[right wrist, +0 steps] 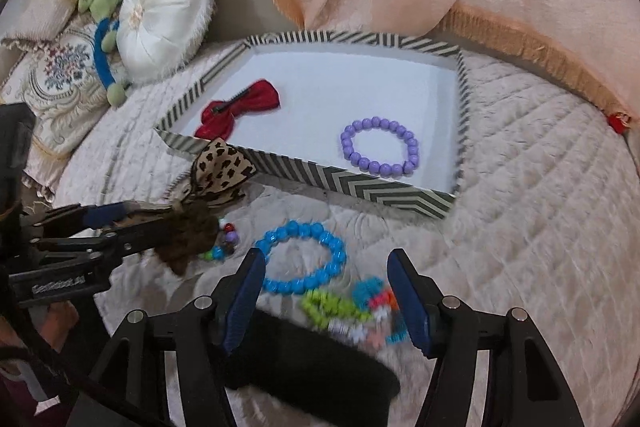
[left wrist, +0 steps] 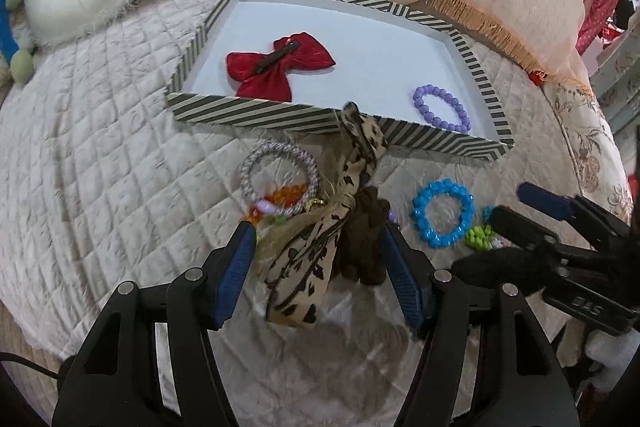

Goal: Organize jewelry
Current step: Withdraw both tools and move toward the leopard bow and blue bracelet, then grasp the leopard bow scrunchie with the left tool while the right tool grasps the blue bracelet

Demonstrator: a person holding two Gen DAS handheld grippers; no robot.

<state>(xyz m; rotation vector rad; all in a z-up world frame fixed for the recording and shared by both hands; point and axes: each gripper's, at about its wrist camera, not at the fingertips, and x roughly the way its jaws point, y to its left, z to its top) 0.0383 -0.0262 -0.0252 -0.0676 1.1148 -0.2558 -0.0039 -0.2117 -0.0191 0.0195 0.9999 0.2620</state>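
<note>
Jewelry: part trayed, part loose on the quilt, both grippers over the loose pile

Jewelry sorted so far: red bow clip (left wrist: 280,63) and purple bead bracelet (left wrist: 442,109) lie inside the striped tray (left wrist: 248,113), well beyond both sets of jaws; judged the collecting place.

Left gripper (left wrist: 318,251): jaws released, standing wide. Between them, untouched by either pad as far as can be seen, a leopard-print ribbon tie (left wrist: 316,243) with a dark brown scrunchie (left wrist: 362,247) tucked against it. Its top end leans on the tray's near wall. Just past the left jaw tip, a grey-white hair ring (left wrist: 278,177) over orange and mixed beads. Probably lined up for a pick.

Right gripper (right wrist: 326,291): jaws apart, nothing clamped. Blue bead bracelet (right wrist: 300,259) lies just ahead of the left jaw; a multicoloured bead cluster (right wrist: 352,307) sits between the tips, nearer the right jaw.

Hard to make out: the cluster is motion-blurred, its pieces uncountable. A black fuzzy object (right wrist: 312,363) low between the right jaws is unidentified. The scrunchie's lower part hides behind the left gripper's right jaw
</note>
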